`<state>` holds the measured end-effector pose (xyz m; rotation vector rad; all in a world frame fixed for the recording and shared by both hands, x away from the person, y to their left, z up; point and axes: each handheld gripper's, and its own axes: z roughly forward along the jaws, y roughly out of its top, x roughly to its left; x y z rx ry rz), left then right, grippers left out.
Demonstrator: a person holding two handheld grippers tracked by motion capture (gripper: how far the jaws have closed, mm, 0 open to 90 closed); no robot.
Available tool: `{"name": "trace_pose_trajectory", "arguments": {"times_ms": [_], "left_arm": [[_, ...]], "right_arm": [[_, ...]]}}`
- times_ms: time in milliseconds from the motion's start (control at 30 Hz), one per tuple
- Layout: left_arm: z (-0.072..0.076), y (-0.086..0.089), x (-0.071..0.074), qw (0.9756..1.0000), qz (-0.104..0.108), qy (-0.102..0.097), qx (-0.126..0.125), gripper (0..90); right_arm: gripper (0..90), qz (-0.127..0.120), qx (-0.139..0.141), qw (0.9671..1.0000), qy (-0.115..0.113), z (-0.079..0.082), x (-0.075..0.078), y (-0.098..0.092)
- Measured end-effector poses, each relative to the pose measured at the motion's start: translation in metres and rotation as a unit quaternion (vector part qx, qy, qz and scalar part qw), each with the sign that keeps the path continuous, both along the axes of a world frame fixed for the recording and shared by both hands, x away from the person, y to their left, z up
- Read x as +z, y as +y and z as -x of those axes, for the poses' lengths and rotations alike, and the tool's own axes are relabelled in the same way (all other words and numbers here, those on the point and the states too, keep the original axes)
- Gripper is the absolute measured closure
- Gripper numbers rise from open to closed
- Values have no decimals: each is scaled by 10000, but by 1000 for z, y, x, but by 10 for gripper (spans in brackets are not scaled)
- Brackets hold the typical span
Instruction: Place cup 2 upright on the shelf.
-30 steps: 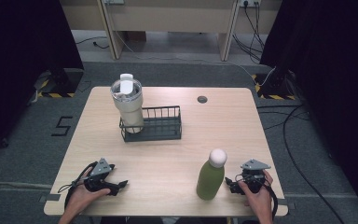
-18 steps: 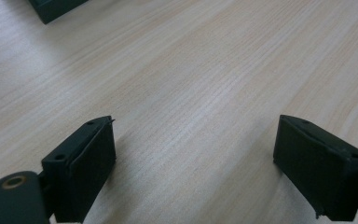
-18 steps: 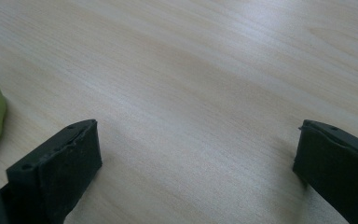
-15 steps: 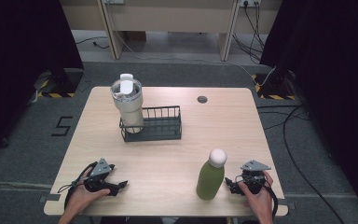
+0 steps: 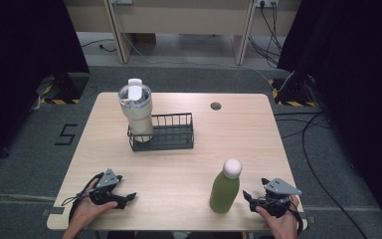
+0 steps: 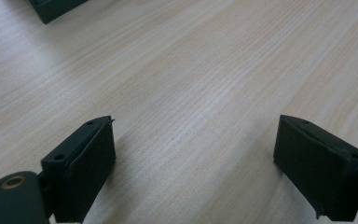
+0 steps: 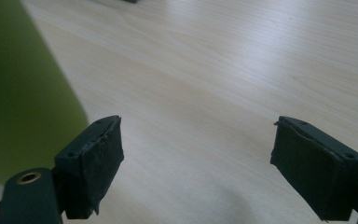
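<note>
The green bottle [image 5: 225, 190] with a white cap stands upright on the near right part of the wooden table [image 5: 238, 144]. Just beside it, on its right, the right gripper [image 7: 198, 163] rests low over the table with its jaws spread wide; nothing is between them, and the bottle is outside the left jaw. At the near left, the left gripper [image 6: 196, 163] is also wide open and holds nothing. Farther, on the left half, a clear tumbler [image 5: 136, 110] with a lid stands in the left end of a dark wire basket [image 5: 174, 137].
</note>
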<state>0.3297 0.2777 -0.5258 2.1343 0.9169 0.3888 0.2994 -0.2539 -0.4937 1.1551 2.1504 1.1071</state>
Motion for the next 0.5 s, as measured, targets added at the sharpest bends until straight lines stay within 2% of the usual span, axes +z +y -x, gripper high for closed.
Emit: {"name": "trace_pose_trajectory", "arguments": {"times_ms": [333,500], "left_arm": [[0,0,0,10000,-3,0,-2,120],[0,0,0,10000,-4,1,-3,120]], "right_arm": [[153,-168,340,9992,-161,26,10,6],[153,-238,427,9986,-190,32,11,7]]}}
